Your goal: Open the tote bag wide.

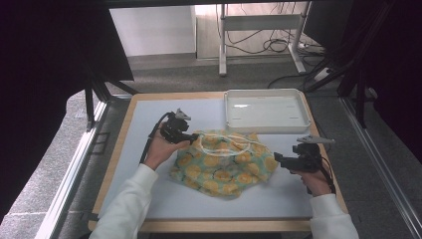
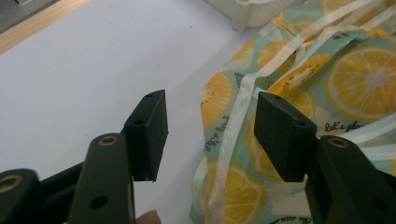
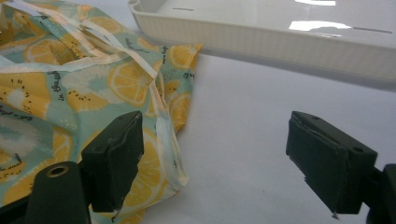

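Cloth: lemon-print cloth [image 1: 224, 162] lies bunched mid-table, just in front of the white tray [image 1: 265, 110]
Left gripper [image 2: 210, 128]: jaws apart, straddling the cloth's pale hem at its left edge, nothing pinched
Right gripper [image 3: 219, 158]: jaws wide apart beside the cloth's right edge, holding nothing

cloth [image 2: 299, 93]: cut off right and bottom; tray [image 3: 280, 37]: cropped top, right; print lettering: unreadable
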The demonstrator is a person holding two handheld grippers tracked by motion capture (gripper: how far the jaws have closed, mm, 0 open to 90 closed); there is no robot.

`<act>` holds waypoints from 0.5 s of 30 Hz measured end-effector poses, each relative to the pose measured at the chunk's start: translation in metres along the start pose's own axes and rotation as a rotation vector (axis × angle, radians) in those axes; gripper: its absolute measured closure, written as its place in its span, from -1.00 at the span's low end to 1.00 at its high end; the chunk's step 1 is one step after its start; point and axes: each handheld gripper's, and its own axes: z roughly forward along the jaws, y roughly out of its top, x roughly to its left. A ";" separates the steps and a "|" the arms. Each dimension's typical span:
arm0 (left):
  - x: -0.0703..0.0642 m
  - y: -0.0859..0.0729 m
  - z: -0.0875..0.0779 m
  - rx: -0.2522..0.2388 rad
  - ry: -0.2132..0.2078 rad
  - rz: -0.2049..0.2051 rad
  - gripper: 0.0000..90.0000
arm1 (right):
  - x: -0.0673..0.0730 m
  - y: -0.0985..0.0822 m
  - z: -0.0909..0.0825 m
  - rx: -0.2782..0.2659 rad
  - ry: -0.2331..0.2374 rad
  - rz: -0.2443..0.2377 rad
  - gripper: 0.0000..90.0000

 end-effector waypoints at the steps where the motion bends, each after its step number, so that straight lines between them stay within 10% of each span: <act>1: 0.000 0.000 0.003 0.004 -0.007 0.002 0.16 | 0.001 0.000 0.000 0.001 0.001 -0.001 -0.57; 15: 0.001 -0.013 0.007 -0.032 -0.094 -0.045 0.90 | 0.000 0.001 -0.003 -0.014 0.020 0.015 -0.57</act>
